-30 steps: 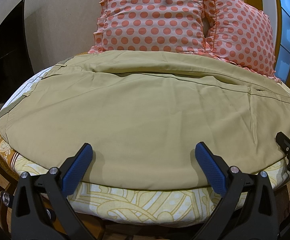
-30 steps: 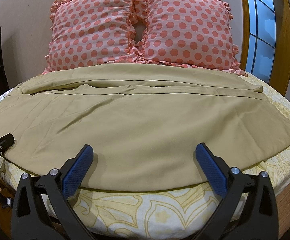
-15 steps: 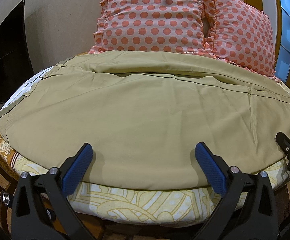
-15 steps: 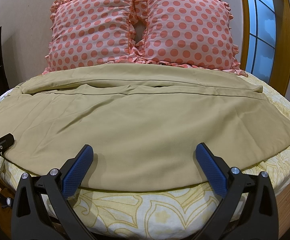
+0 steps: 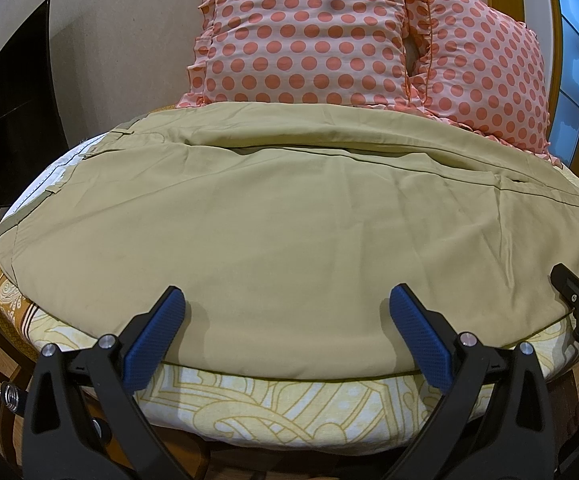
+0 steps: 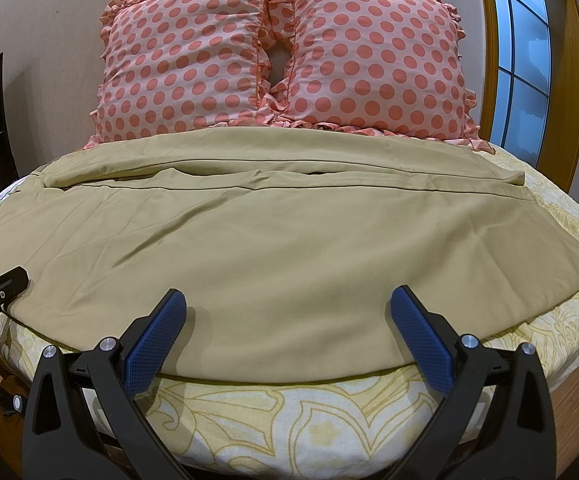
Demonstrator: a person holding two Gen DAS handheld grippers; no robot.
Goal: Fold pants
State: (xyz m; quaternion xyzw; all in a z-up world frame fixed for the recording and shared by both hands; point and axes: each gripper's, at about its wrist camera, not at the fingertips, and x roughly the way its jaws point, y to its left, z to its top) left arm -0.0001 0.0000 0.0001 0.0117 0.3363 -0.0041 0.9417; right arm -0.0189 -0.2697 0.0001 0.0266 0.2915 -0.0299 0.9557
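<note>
Nothing has shifted since a second ago: both of my tools hover in the same spot at the near edge of the bed [image 6: 329, 432], and the pants [image 5: 289, 224] lie as they did, spread flat across the bedsheet with the waistband to my left and the leg ends to my right, just in front of the polka-dot pillows [image 6: 281, 60].

To start this fold well, I judge that I should lower both tools together onto the near long edge, pinch only the pants cloth and not the sheet beneath, then carry it evenly to the far edge.

My left tool [image 5: 285, 332] is spread wide, gripping nothing, its pads just above the near hem. My right tool [image 6: 287, 332] is likewise wide apart and empty.
</note>
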